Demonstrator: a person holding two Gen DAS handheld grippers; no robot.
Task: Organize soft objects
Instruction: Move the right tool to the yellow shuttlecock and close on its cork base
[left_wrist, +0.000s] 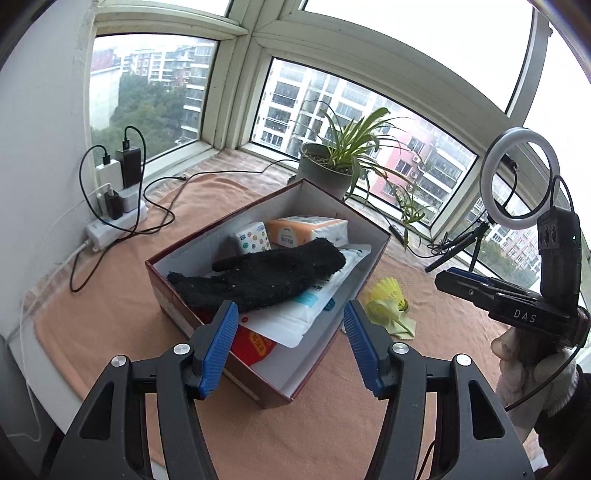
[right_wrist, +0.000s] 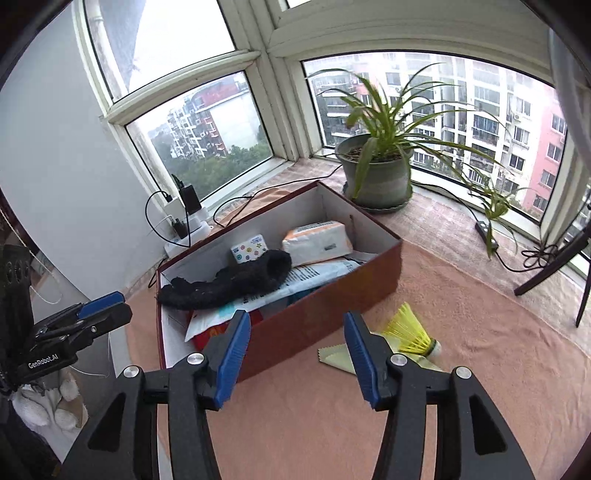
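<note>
The black glove (left_wrist: 258, 275) lies inside the red box (left_wrist: 314, 363), draped over a white pouch (left_wrist: 306, 314), with two tissue packs (left_wrist: 308, 230) behind it at the far wall. The box stands on the peach cloth covering the table (left_wrist: 110, 325). Both tongs are spread with nothing between the pads: the left tongs (left_wrist: 290, 345) hover over the box's near corner, the right tongs (right_wrist: 297, 360) beside its right wall. A yellow shuttlecock (right_wrist: 412, 332) lies on a pale cloth scrap (right_wrist: 338, 356) right of the box.
</note>
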